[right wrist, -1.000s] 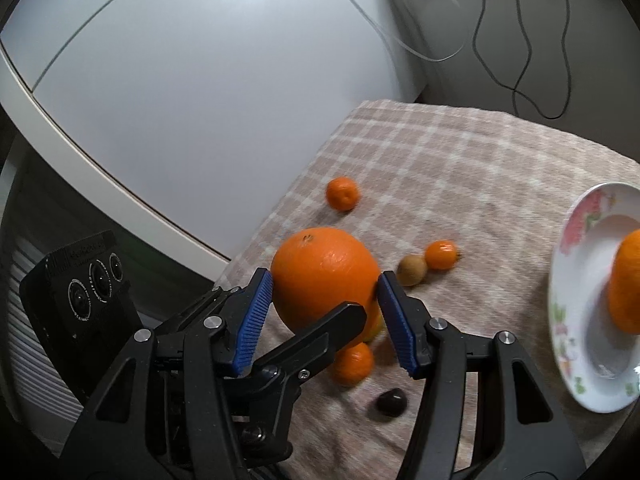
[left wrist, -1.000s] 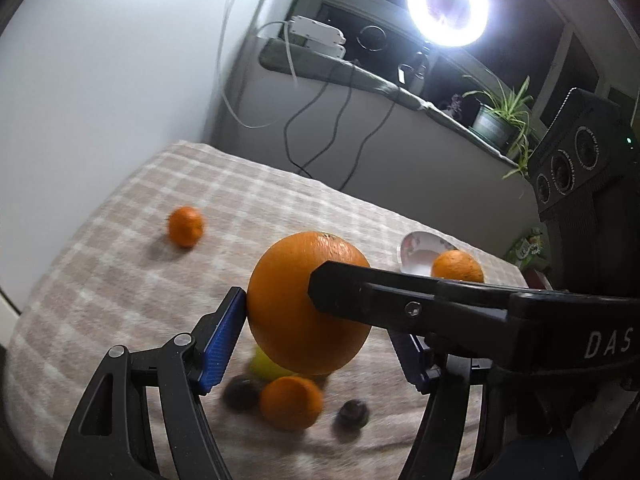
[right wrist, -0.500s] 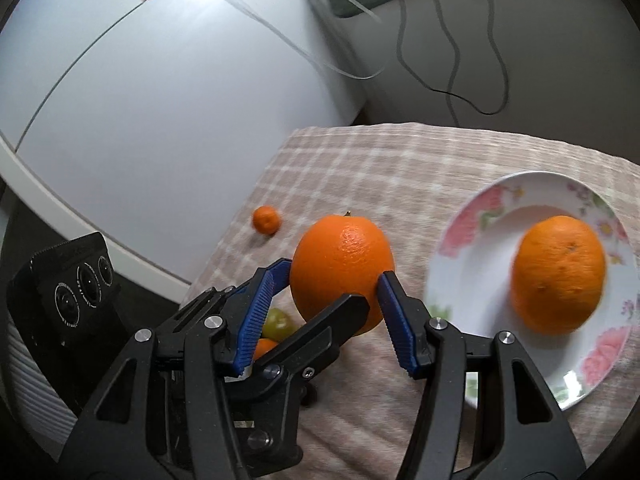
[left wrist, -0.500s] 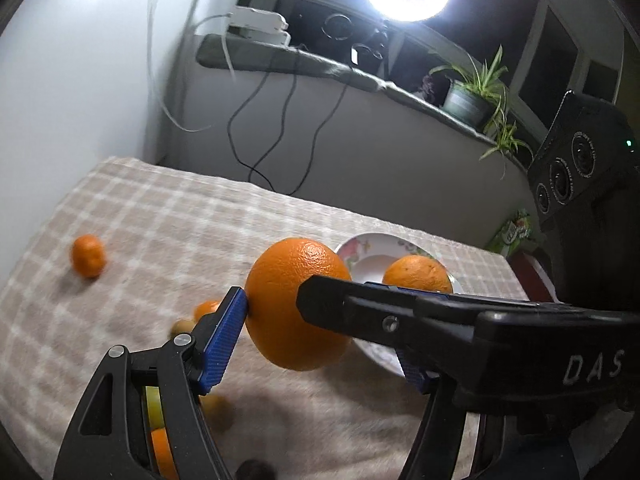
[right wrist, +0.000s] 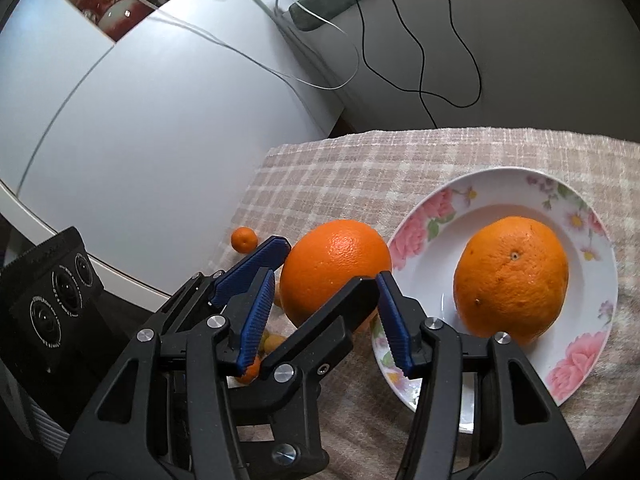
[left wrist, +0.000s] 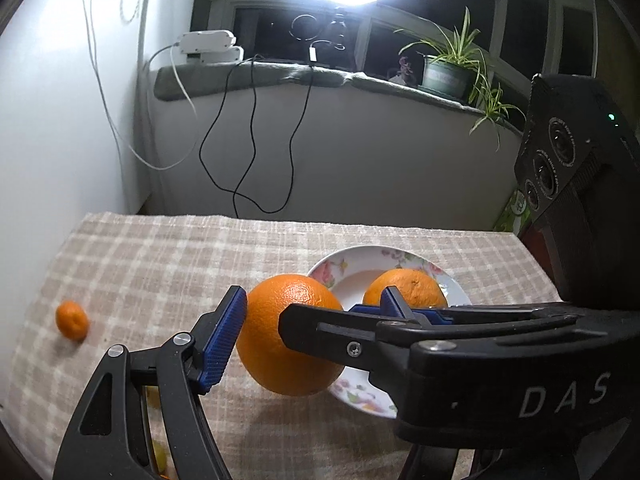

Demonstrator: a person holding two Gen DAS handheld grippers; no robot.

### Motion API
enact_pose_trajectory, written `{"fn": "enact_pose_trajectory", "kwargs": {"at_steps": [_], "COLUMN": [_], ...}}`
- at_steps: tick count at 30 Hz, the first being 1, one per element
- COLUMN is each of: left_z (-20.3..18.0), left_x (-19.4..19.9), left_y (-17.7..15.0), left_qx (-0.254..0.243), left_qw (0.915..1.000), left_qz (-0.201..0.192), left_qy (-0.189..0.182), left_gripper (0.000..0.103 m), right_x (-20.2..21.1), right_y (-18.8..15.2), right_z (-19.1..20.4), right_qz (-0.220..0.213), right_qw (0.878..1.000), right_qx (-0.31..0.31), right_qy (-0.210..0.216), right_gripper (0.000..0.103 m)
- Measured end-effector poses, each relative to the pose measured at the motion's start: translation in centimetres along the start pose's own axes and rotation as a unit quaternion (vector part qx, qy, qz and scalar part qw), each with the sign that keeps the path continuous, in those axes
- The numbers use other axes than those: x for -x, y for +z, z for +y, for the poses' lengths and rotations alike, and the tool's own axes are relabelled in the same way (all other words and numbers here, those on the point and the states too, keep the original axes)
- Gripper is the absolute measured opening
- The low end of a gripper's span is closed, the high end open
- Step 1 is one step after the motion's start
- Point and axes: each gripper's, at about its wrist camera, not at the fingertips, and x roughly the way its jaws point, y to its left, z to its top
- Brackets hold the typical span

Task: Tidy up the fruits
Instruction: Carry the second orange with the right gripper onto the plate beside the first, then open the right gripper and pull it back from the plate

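A large orange (left wrist: pixel 288 360) (right wrist: pixel 336 256) hangs above the checked cloth, at the left rim of the flowered plate (left wrist: pixel 352 280) (right wrist: pixel 420 216). My left gripper (left wrist: pixel 312 304) (right wrist: pixel 324 264) is shut on it, one blue pad on each side. A second large orange (left wrist: pixel 408 284) (right wrist: pixel 512 276) lies on the plate. My right gripper (right wrist: pixel 326 280) comes in from the right and its jaws are closing. Its tips reach the held orange's near side, and I cannot see its pads pressing. The left gripper's black finger crosses between them.
A small mandarin (left wrist: pixel 72 320) (right wrist: pixel 244 239) lies alone on the cloth (left wrist: pixel 160 264) near its left edge. Several small fruits (right wrist: pixel 272 342) sit below the grippers. A white cabinet stands to the left. Cables and a potted plant (left wrist: pixel 444 72) are on the sill behind.
Both grippers have travelled across the cloth with the orange, away from the cluster of small fruits and up to the plate. The plate and its orange now sit close beside the held orange.
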Motion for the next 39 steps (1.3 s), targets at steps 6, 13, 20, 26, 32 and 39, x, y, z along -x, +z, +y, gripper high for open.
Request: {"fn": "enact_pose_trajectory", "kwargs": {"at_steps": [6,13,20,26,32,39], "left_z": [-1.5,-3.3,-3.2,-3.1,-2.5,-1.2], "left_x": [-0.2,-1.5,-1.3,-0.9,0.4,3.3], "left_y": [0.4,0.4,1.0,0.7,0.2,-0.6], "left_qx": [-0.025,-0.028,-0.018,-0.020,-0.023,-0.019], "left_qw": [0.9996,0.9967,0.9949,0.9955,0.9963,0.9971], "left_qz": [-0.005,0.009,0.026,0.029,0.027,0.011], "left_qy": [-0.016,-0.076,-0.095,-0.088,-0.078,-0.073], "left_gripper": [0.067,0.054,0.056,0.057,0.062,0.064], "right_x": [1.1,2.8,4.1,4.9,6.1,7.7], "right_y": [0.0,0.0,0.1,0.1,-0.4,-1.2], "right_z": [-1.2,-3.2,-4.7,-4.9,-4.6,-2.5], "right_qz": [-0.009,-0.013,-0.038,-0.050,-0.064,-0.085], "right_qw": [1.000,0.999,0.996,0.996,0.996,0.996], "right_qx": [-0.019,-0.049,-0.074,-0.075,-0.061,-0.017], "right_qy": [0.023,0.021,0.045,0.029,0.006,-0.033], "right_gripper": [0.055,0.055,0.054,0.055,0.064,0.075]}}
